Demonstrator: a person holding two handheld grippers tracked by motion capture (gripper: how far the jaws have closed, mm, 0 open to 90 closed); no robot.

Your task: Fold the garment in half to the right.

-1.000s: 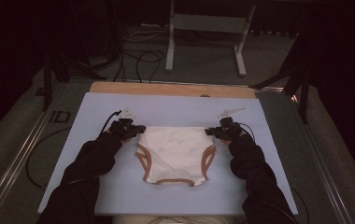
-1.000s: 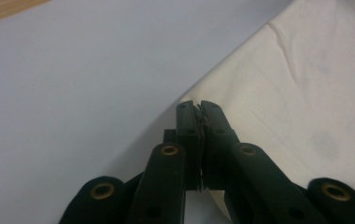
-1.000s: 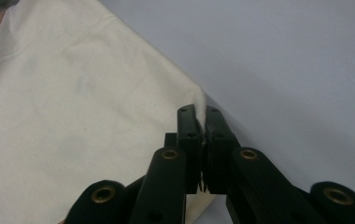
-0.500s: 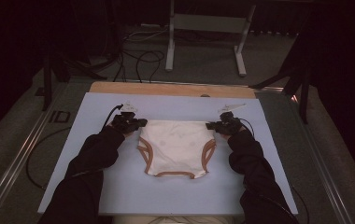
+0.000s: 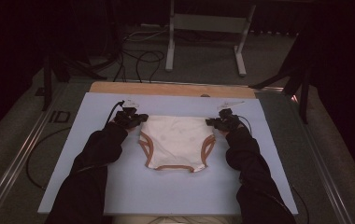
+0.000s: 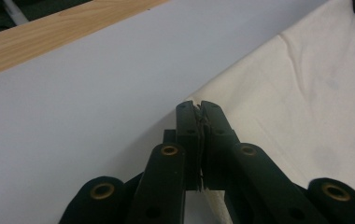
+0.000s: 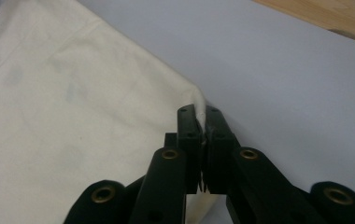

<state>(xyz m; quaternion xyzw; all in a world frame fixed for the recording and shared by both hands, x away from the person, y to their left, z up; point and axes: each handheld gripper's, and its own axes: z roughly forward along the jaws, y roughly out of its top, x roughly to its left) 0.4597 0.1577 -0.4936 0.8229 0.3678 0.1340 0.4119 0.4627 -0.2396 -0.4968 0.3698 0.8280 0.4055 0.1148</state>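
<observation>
Colours: cream garment on pale blue-lilac mat.

Garment cream-white, plain with a few faint grey specks; leg openings and bottom hem edged in tan-brown trim. Mat flat pale lavender-blue, unpatterned. Light wood strip along its far edge, grain visible. Left gripper and right gripper black, brass-coloured rivets. Sleeves black.

briefs | moved farther up mat | both grippers with it
</observation>
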